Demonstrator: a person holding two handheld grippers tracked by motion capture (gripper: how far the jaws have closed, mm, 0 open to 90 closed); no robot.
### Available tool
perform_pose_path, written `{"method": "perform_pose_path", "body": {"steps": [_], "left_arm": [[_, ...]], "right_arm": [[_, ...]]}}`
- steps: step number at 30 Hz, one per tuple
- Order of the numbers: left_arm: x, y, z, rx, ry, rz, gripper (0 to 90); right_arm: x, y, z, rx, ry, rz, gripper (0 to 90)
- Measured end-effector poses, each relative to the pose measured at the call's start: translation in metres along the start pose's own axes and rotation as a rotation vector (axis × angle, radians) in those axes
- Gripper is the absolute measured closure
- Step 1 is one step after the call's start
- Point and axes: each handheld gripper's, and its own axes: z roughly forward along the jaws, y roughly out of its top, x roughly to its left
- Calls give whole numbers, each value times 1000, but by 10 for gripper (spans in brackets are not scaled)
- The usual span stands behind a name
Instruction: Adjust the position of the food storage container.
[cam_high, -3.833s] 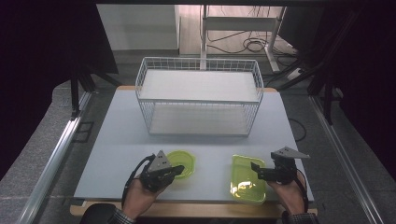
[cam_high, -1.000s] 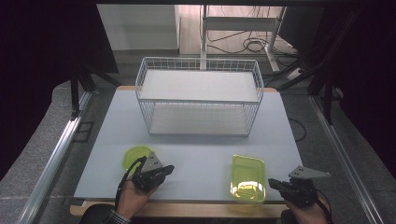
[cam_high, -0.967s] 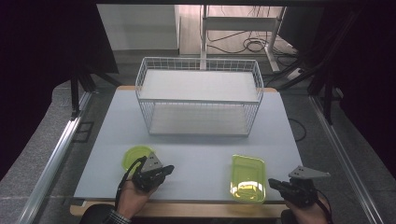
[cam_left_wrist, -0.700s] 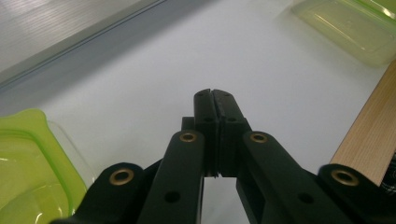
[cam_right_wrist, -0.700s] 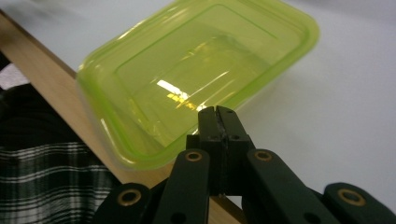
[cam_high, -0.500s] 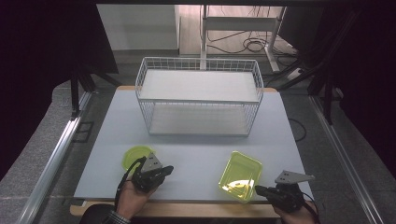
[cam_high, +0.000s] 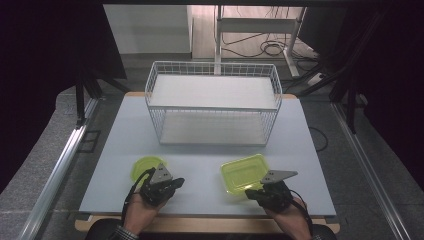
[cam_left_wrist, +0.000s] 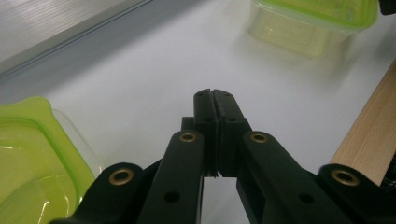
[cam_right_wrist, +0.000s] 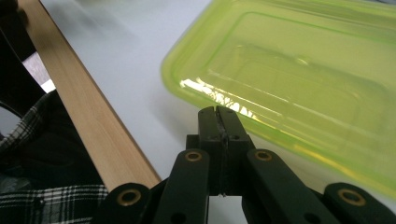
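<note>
Pressing together, your right gripper jaws sit just before the green container (left gripper likewise closed).

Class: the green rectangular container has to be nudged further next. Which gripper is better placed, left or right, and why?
Probably the right gripper: its shut fingers sit at the rectangular container. The left gripper is beside the round green lid, farther away.

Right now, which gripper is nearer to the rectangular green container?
Right. The right gripper is at the rectangular green container, jaws shut by its near rim. The left gripper is farther left, beside the round green dish.
</note>
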Motion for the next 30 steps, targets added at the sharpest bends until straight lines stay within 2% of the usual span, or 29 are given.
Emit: {"method": "perform_pose_path", "body": {"steps": [1, 3, 5, 7, 9, 12, 14, 17, 24, 30], "left_arm": [[1, 0, 0, 3, -1, 0, 899], [1, -1, 1, 7, -1, -1, 899], [1, -1, 2, 11, -2, 1, 899], [1, -1, 2, 13, 0, 7, 899], [2, -1, 2, 14, 0, 4, 899], [3, -2, 3, 20, 2, 1, 896], [4, -3, 4, 22, 2, 1, 895], [3, -3, 5, 26, -1, 1, 893], [3, -4, 6, 39, 0, 9, 887], [7, -6, 2, 40, 4, 9, 877]], "right_arm": [[-2, 8, -2, -9, -14, -4, 892], [-6, 12, -5, -14, -25, 7, 892], [-20, 20, -12, -27, -95, 27, 892], [-39, 24, -19, -47, -196, 43, 892], [-57, 24, -23, -46, -277, 86, 892], [-75, 18, -18, -8, -328, 130, 892], [-80, 13, -13, 5, -328, 157, 893], [-77, 12, -9, -3, -294, 167, 893], [-57, 20, 8, -1, -220, 124, 893], [-38, 24, 19, -1, -175, 85, 892]]}}
